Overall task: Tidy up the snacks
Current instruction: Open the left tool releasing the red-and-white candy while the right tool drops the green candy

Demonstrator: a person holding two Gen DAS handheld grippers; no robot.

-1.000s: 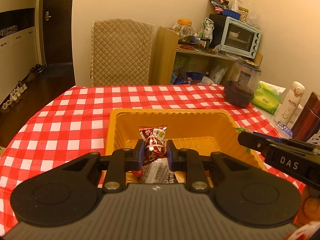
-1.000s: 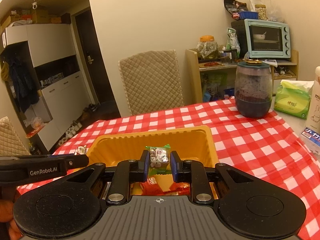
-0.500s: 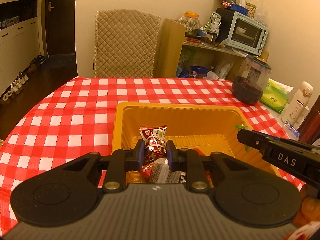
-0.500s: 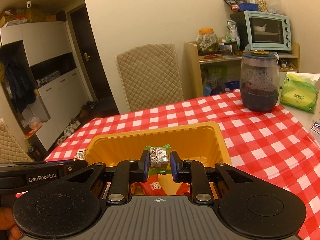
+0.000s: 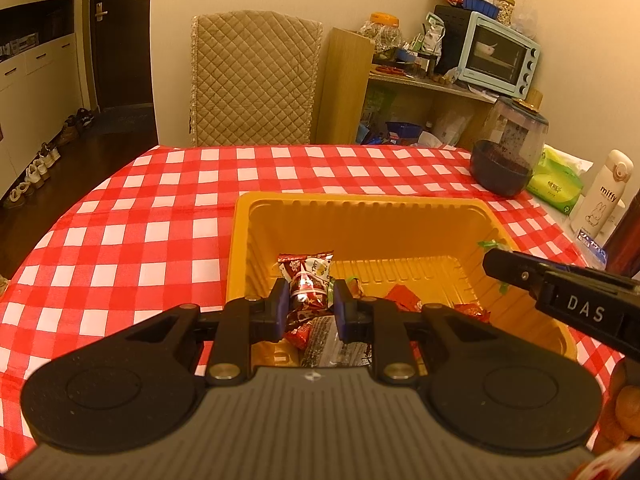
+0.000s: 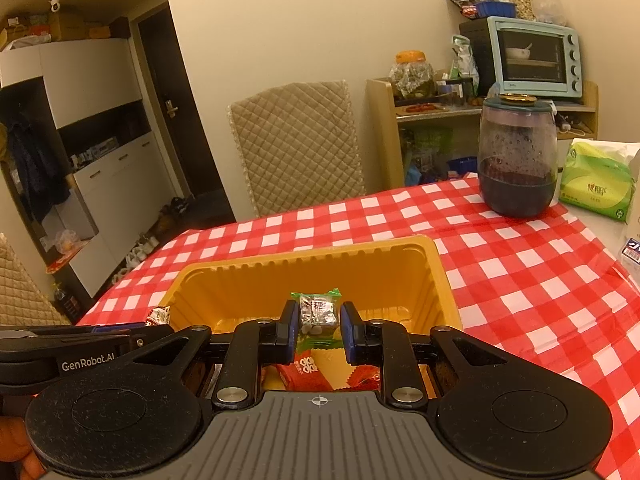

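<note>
Left gripper: the left gripper (image 5: pixel 308 304) pinches a red snack packet (image 5: pixel 306 280) between its blue pads, above the near end of the yellow tray (image 5: pixel 360 204).
Right gripper: the right gripper (image 6: pixel 318 326) is clamped on a green-edged snack packet (image 6: pixel 318 312), also held over the tray (image 6: pixel 304 258).
Tray contents: more wrapped snacks lie on the tray floor under both grippers, among them red packets (image 5: pixel 404 298) and a grey one (image 5: pixel 332 342).
Left wrist view only: the other gripper's arm, marked DAS, reaches in from the right over the tray's right rim; a white Miffy bottle (image 5: pixel 606 196) stands at the table's far right edge.
Right wrist view only: the other gripper's arm, marked GenRobot.AI, lies at the lower left with the tip of its packet showing; a white cabinet (image 6: pixel 80 92) and a dark doorway stand to the left.
Surface: a red-and-white checked tablecloth (image 5: pixel 120 240) covers the table; a dark lidded jar (image 6: pixel 518 156) and a green tissue pack (image 6: pixel 596 184) sit at its far right.
Room: a quilted beige chair (image 5: pixel 254 80) stands behind the table, beside a wooden shelf with a light blue toaster oven (image 6: pixel 534 58).
</note>
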